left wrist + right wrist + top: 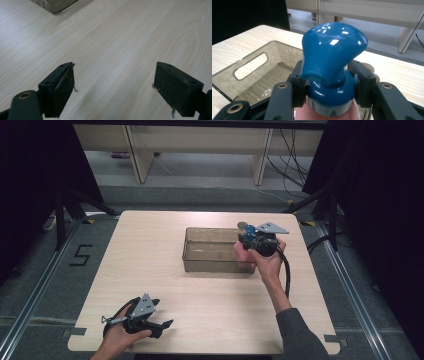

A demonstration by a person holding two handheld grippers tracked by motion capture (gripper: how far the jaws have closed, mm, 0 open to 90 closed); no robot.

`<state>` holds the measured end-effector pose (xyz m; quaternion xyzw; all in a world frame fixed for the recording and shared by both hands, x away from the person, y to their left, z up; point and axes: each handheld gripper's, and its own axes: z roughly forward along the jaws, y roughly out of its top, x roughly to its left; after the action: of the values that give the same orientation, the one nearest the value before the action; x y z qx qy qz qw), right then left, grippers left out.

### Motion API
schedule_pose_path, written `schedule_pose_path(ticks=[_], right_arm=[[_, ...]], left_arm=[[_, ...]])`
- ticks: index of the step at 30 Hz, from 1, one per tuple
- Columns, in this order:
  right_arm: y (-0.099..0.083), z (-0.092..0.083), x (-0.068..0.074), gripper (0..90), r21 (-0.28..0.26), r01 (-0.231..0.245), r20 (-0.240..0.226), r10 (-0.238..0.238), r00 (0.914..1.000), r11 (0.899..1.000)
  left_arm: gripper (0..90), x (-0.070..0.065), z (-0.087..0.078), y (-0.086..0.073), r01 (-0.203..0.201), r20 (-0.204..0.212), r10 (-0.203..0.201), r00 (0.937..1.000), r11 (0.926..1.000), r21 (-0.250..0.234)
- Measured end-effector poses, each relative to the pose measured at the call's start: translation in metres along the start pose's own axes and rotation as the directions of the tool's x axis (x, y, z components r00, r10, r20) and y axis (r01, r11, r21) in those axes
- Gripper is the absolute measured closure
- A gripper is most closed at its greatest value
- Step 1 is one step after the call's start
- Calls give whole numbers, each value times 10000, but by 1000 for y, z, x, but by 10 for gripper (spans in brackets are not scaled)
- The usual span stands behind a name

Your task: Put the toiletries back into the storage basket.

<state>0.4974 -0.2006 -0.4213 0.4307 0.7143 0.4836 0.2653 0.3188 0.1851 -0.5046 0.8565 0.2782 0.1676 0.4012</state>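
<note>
Looking down from the high view, I see my right gripper (248, 238) over the right end of the clear bin (200, 264) at the table's (150, 285) middle, and my left gripper (162, 325) near the front left corner. Along the left gripper view, its jaws stand wide apart over bare wood. Through the right gripper view, the jaws clamp the blue pump cap (332, 62) of a pink bottle (324, 115) above the bin's rim.

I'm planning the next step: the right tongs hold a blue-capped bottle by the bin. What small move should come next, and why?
Probably lower the bottle into the bin. The right tongs grip its blue cap at the bin's right end, and the left tongs rest open and idle.
</note>
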Motion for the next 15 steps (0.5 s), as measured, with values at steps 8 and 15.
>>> schedule_pose_path(ticks=[8,15], right_arm=[[-6,0,-4,537,-52,286,18,-286,9996,9996],[-11,1,-1,537,285,-192,-92,195,9998,9994]], left_arm=[[165,-1,0,0,158,132,-156,9998,9998,-99],[165,-1,0,0,-6,110,7,9999,10000,-80]])
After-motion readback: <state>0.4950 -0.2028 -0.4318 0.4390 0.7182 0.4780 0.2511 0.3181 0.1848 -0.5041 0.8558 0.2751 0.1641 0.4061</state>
